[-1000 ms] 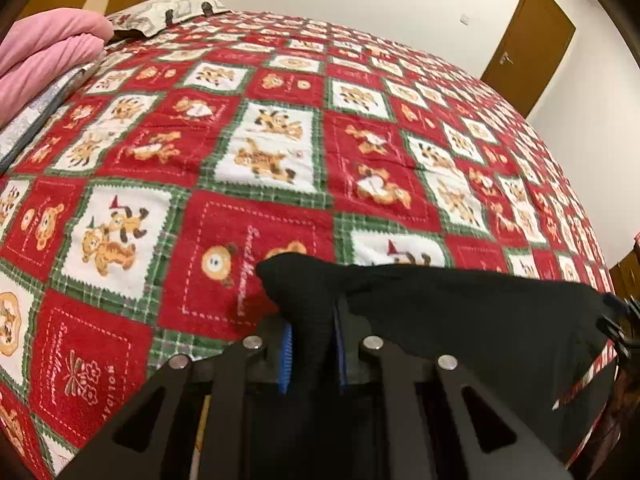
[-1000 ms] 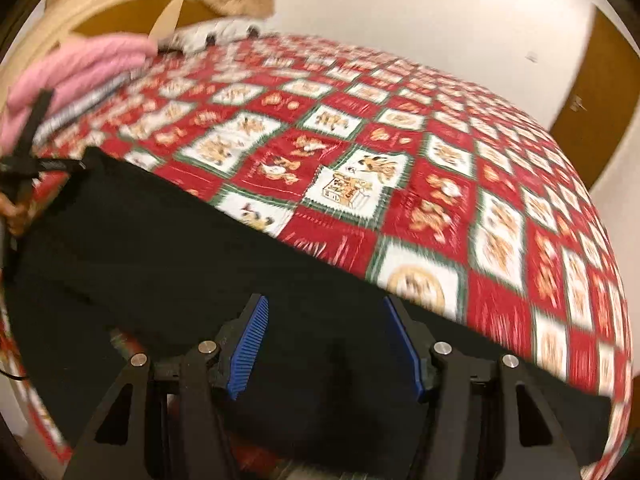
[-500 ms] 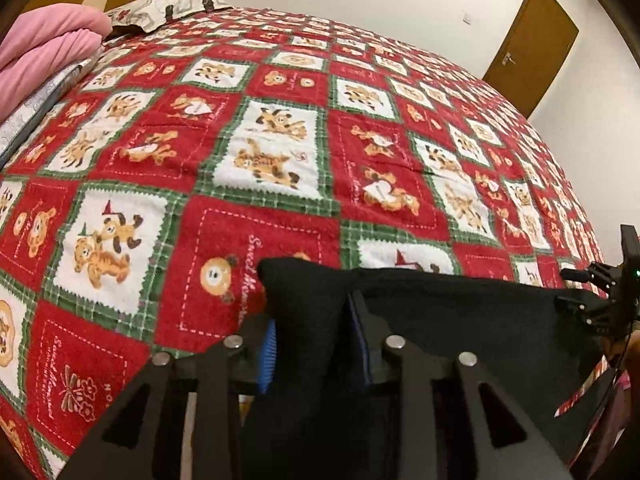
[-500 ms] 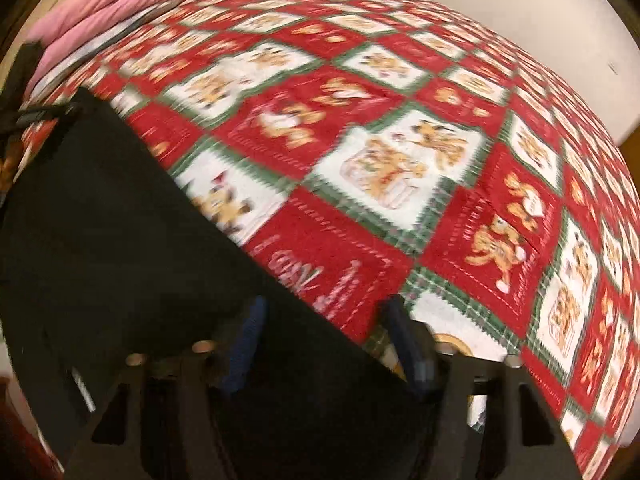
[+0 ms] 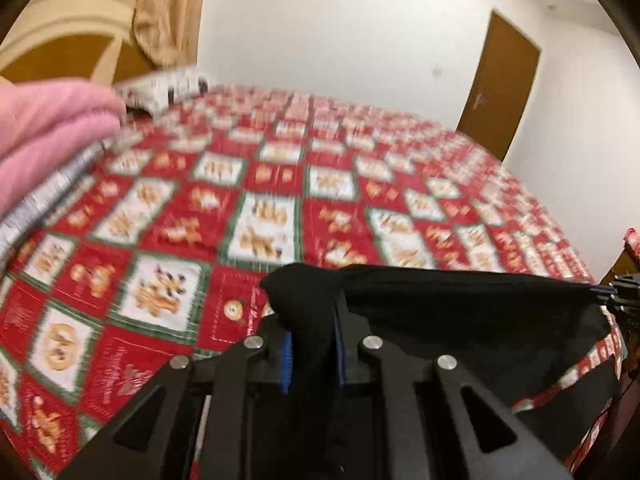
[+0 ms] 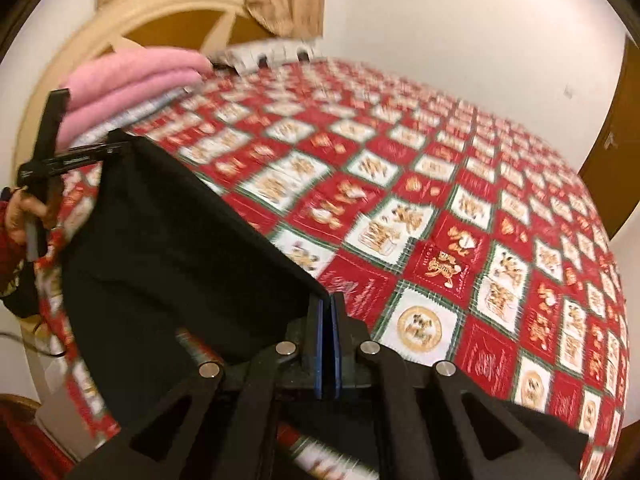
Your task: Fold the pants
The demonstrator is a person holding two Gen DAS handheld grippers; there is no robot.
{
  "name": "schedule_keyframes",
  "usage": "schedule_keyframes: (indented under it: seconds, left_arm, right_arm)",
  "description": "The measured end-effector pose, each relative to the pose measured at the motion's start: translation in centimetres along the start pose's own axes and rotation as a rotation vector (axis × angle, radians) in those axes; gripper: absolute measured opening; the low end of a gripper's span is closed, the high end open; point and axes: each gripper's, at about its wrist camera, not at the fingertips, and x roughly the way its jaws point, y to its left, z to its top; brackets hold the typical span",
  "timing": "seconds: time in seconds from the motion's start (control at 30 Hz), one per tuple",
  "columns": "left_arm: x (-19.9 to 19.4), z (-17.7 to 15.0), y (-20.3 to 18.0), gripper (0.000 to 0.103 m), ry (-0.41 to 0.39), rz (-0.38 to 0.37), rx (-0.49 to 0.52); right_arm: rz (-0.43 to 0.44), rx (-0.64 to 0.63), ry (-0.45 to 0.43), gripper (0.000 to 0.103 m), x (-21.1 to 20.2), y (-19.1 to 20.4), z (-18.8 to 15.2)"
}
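The black pants [image 5: 460,312] hang stretched between my two grippers above the near edge of the bed. My left gripper [image 5: 312,320] is closing its jaws on a thick bunch of the black cloth, and the blue pads press on it. In the right wrist view the pants [image 6: 168,248] run from my right gripper [image 6: 327,304], whose jaws are closing tight on a corner of the fabric, up left to the left gripper [image 6: 116,146]. A hand [image 6: 24,216] holds that left tool. The right gripper [image 5: 622,296] shows at the far right edge of the left wrist view.
A red, white and green patchwork quilt [image 5: 260,200] covers the whole bed [image 6: 440,200]. Folded pink blankets [image 6: 132,76] and a pillow [image 6: 272,52] lie by the arched headboard [image 6: 160,12]. A brown door [image 5: 500,84] stands in the far wall.
My right gripper went from open over the pants to shut on their edge. Both grippers rose and tilted up, lifting the pants taut between them.
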Motion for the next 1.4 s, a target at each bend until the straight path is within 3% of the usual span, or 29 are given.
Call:
schedule_keyframes:
  seconds: [0.2,0.33,0.53,0.6,0.67,0.7,0.77,0.8,1.0,1.13,1.27,1.4]
  left_arm:
    - [-5.7,-3.9,-0.1,0.017,-0.09,-0.007,0.023]
    - [-7.3,-8.7,0.7,0.019,-0.099,0.024,0.059]
    - [-6.5,-14.5,2.7,0.053,0.004,0.111,0.028]
    - [-7.5,-15.9,4.0,0.074,0.005,0.119,-0.035]
    - [-8.6,-16.7,5.4,0.081,0.0,0.142,-0.076]
    - [-9.1,-17.1,5.8,0.081,0.002,0.149,-0.086]
    - [-9.9,-17.5,6.4,0.081,0.013,0.17,-0.1]
    - [-10.3,-17.6,6.5,0.081,0.016,0.186,-0.1]
    - [-13.0,-16.8,7.2,0.081,-0.039,0.286,-0.14]
    - [-13.9,-14.4,4.5,0.081,-0.106,0.249,-0.088]
    - [-12.2,-11.7,0.4,0.081,-0.129,0.194,-0.005]
    - [-7.9,-11.0,-3.1,0.081,-0.083,0.149,0.031]
  right_arm:
    - [0.008,-0.054,-0.049,0.003,-5.0,7.2,-6.3]
    - [-0.025,-0.107,-0.012,0.003,-3.9,11.5,-11.9]
    - [-0.114,-0.11,0.083,0.009,0.5,15.3,-17.9]
    - [-0.138,-0.105,0.049,0.016,-0.1,15.8,-18.3]
    - [-0.057,-0.067,0.056,0.031,-0.6,15.6,-18.2]
    - [-0.024,-0.053,0.058,0.036,-0.8,15.6,-18.2]
    - [0.016,-0.045,0.063,0.058,-1.7,16.0,-18.0]
    - [0.014,-0.049,0.052,0.06,-2.1,16.2,-18.0]
    - [0.088,0.049,-0.119,0.06,-5.1,16.0,-14.8]
    - [0.062,0.161,-0.179,0.06,-3.4,15.0,-12.1]
    - [0.065,0.21,-0.134,0.06,0.0,15.4,-11.7]
    - [0.112,0.219,-0.027,0.06,2.9,17.0,-13.8]
